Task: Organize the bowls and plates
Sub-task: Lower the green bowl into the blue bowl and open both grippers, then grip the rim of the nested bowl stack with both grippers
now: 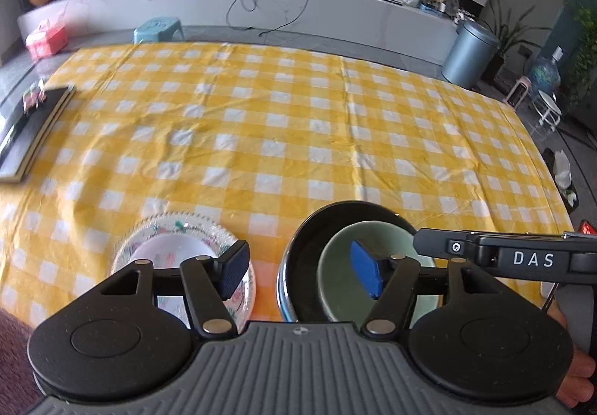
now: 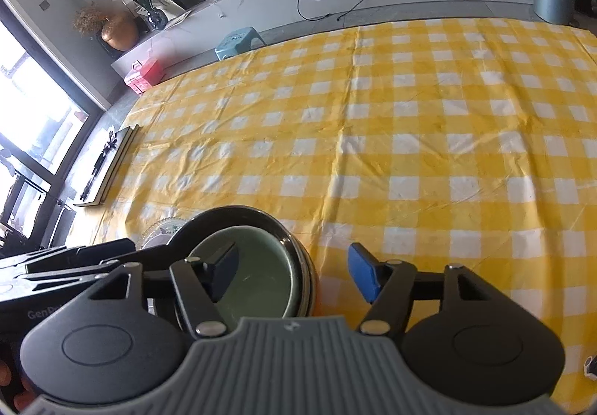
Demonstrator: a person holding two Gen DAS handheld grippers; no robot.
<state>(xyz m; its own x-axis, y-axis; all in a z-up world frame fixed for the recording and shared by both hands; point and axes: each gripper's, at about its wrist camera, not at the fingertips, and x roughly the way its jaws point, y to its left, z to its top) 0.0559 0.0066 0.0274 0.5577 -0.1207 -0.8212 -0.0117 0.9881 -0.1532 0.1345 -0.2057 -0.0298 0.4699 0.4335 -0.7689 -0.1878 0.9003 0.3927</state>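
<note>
Gripper bodies hide the near rims of green bowl (image 1: 337, 267) and glass plate (image 1: 179, 232); both jaws spread, empty.

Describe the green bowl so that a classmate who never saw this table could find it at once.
Start at the yellow checked tablecloth and go to its near edge, where two dish stacks sit. The green bowl nests inside the black dish, right of the clear patterned plate holding a white bowl.

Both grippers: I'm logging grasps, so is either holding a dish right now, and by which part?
Nothing is held. The left gripper and right gripper stand open above the green bowl, which sits in the black bowl.
</note>
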